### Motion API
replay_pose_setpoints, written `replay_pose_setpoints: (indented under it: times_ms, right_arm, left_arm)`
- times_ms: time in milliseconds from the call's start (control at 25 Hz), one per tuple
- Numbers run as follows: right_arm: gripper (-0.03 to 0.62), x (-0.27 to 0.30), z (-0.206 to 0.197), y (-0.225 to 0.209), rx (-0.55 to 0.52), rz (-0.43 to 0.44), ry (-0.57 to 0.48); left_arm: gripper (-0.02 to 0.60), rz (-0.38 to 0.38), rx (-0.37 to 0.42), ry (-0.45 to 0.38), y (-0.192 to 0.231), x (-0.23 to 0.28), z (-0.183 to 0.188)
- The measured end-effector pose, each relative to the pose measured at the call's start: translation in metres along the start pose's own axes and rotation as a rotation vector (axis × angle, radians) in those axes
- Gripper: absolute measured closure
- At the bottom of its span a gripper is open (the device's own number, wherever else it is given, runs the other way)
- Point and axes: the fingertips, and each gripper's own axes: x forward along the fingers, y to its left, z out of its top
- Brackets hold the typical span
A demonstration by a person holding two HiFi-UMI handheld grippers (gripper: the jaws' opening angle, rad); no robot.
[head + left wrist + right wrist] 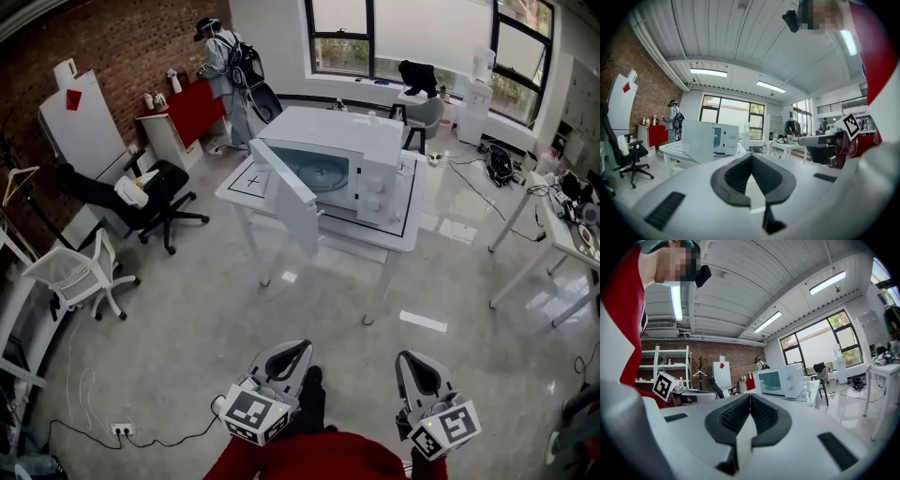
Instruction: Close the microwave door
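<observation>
**Approach under way: door stands open, both claws empty**

Nearest, at the bottom of the head view, the left gripper point(292, 349) and right gripper point(419, 361) are held side by side over the pale floor point(187, 328), both aimed forward. Each gripper's own view shows its dark ribbed pads meeting at the tips, with nothing between them: the left gripper point(751, 157) and the right gripper point(750, 397) are both pinched together and carry nothing.

Further on, well apart from both grippers, the white microwave point(328, 155) sits on a white table point(412, 202). The microwave door point(286, 197) hangs wide open, hinged at the left of the oven's front as the head view shows it. Its free edge swings out past the table's near rim toward the person, and the cavity with its turntable is exposed.

Beyond and to the left stand a black office chair point(155, 192) and a white chair point(84, 272). A person point(220, 66) works at a red cabinet point(192, 108) by the brick wall.

By my reading, this is the walk-up; no contact with the door has been made. The next move calls for closing the gap to the table, then setting a closed claw, probably the left, against the door's outer face near its free edge. From there it should sweep the door round to the oven front until it latches, without shoving the microwave along the table.
</observation>
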Motion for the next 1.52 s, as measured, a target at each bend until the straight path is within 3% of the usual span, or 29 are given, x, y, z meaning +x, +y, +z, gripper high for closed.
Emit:
replay_pose_setpoints:
  times_ms: [680, 1040, 1200, 1280, 1360, 1520]
  right_arm:
    - [0.581, 0.118, 0.017, -0.055, -0.004, -0.055, 0.033]
    - [0.58, 0.164, 0.023, -0.074, -0.013, -0.098, 0.041]
    - [0.581, 0.175, 0.03, -0.086, -0.026, -0.138, 0.029]
    - [0.581, 0.176, 0.033, -0.094, -0.032, -0.164, 0.031]
    - [0.581, 0.172, 0.033, -0.103, -0.034, -0.196, 0.041]
    - [0.581, 0.166, 0.037, -0.116, -0.04, -0.252, 0.048]
  left_arm:
    - [0.572, 0.052, 0.024, -0.025, 0.13, 0.082, 0.022]
    - [0.572, 0.041, 0.089, -0.044, 0.183, 0.118, 0.041]
    - [0.567, 0.071, 0.128, -0.045, 0.208, 0.131, 0.044]
    - [0.535, 0.092, 0.137, -0.047, 0.221, 0.136, 0.047]
    - [0.464, 0.104, 0.157, -0.042, 0.229, 0.14, 0.05]
    - [0.355, 0.126, 0.327, -0.01, 0.238, 0.15, 0.056]
